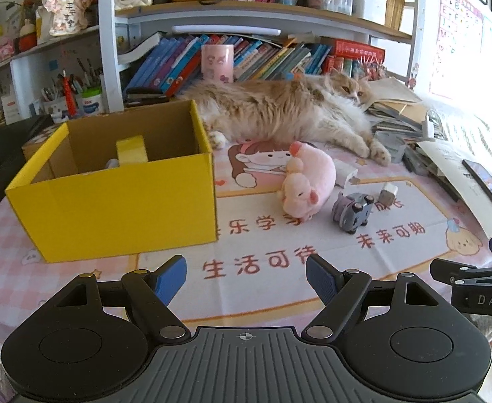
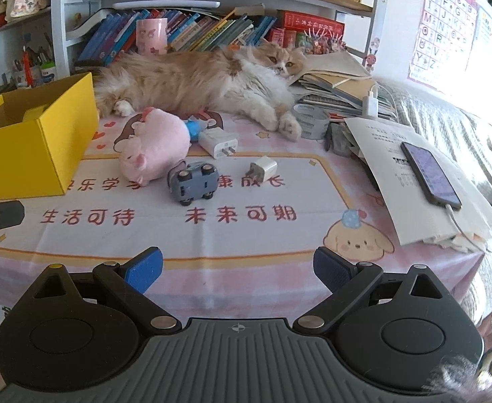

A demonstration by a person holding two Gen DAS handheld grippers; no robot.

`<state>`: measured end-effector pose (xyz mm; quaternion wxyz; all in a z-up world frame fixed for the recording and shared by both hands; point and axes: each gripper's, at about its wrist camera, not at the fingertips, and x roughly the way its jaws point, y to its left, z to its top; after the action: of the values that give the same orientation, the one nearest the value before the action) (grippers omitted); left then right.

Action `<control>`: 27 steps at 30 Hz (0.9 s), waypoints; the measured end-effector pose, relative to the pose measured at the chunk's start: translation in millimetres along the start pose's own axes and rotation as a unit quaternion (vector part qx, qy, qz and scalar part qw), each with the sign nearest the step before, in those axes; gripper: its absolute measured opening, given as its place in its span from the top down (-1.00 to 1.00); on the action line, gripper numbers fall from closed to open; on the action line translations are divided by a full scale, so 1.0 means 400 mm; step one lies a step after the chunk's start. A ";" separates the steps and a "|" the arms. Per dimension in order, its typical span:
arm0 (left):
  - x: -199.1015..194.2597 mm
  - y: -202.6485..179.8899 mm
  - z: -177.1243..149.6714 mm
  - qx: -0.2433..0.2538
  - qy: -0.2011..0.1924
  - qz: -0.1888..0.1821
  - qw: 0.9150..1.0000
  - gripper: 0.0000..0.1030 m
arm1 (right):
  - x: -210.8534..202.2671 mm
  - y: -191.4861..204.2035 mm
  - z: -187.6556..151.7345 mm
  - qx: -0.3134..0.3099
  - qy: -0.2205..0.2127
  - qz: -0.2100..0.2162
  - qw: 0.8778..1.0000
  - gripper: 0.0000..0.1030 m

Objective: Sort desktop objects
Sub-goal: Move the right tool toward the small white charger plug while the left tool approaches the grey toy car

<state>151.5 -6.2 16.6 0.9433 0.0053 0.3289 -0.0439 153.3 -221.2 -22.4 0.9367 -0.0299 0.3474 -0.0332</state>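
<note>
Both tools hung empty above the desk mat: the left gripper [image 1: 246,278] and the right gripper [image 2: 237,272] each stood with jaws spread wide, touching nothing. Red characters on the mat [image 2: 279,245] read 生活可待 and 未来可期. Beyond them a grey toy car [image 2: 194,181] lay on its side just beside a pink plush pig [image 2: 153,144], with a small white plug [image 2: 262,169] and a larger white charger [image 2: 217,142] near. The open yellow box [image 1: 118,208] sat to the left. A long-haired cat [image 2: 205,84] sprawled behind, before shelved books; an alphabet chart [image 2: 444,30] hung on the wall at right.
</note>
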 end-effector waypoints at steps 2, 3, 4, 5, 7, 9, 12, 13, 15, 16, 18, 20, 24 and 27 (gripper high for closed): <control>0.011 -0.014 0.008 -0.001 0.000 0.003 1.000 -0.57 | 0.012 -0.014 0.010 -0.004 0.000 0.005 1.000 -0.88; 0.017 -0.021 0.012 -0.002 0.000 0.005 1.000 -0.57 | 0.020 -0.023 0.016 -0.006 0.001 0.008 1.000 -0.87; 0.022 -0.028 0.016 -0.002 0.000 0.007 1.000 -0.57 | 0.027 -0.030 0.020 -0.008 0.001 0.010 1.000 -0.88; 0.027 -0.035 0.019 -0.002 0.000 0.009 1.000 -0.57 | 0.033 -0.037 0.024 -0.009 0.002 0.013 1.000 -0.87; 0.038 -0.048 0.025 -0.004 0.000 0.014 1.000 -0.57 | 0.049 -0.053 0.034 -0.012 0.003 0.019 1.000 -0.88; 0.047 -0.060 0.031 -0.005 0.001 0.021 1.000 -0.57 | 0.065 -0.069 0.044 -0.013 0.006 0.026 1.000 -0.88; 0.063 -0.079 0.039 -0.006 0.004 0.031 1.000 -0.57 | 0.085 -0.089 0.054 -0.015 0.010 0.035 0.999 -0.87; 0.067 -0.085 0.041 -0.006 0.004 0.033 0.999 -0.57 | 0.093 -0.096 0.057 -0.016 0.012 0.039 0.999 -0.87; 0.075 -0.098 0.046 -0.005 0.006 0.038 0.999 -0.57 | 0.109 -0.108 0.063 -0.017 0.015 0.047 0.999 -0.87; 0.079 -0.107 0.050 -0.004 0.006 0.041 0.999 -0.57 | 0.115 -0.114 0.065 -0.018 0.016 0.051 0.998 -0.87; 0.085 -0.121 0.056 -0.001 0.004 0.047 0.999 -0.57 | 0.129 -0.124 0.070 -0.021 0.016 0.059 0.998 -0.87; 0.092 -0.136 0.062 0.001 0.003 0.053 0.999 -0.57 | 0.140 -0.133 0.076 -0.024 0.014 0.066 0.997 -0.87; 0.107 -0.158 0.069 0.002 0.007 0.060 0.998 -0.57 | 0.165 -0.152 0.085 -0.026 0.015 0.080 0.996 -0.87; 0.122 -0.173 0.072 0.004 0.012 0.060 0.998 -0.57 | 0.184 -0.162 0.091 -0.027 0.020 0.090 0.995 -0.88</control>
<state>201.4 -80.1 10.2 0.9402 0.0298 0.3392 0.0115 230.0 -290.5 -37.4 0.9276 -0.0235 0.3679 0.0600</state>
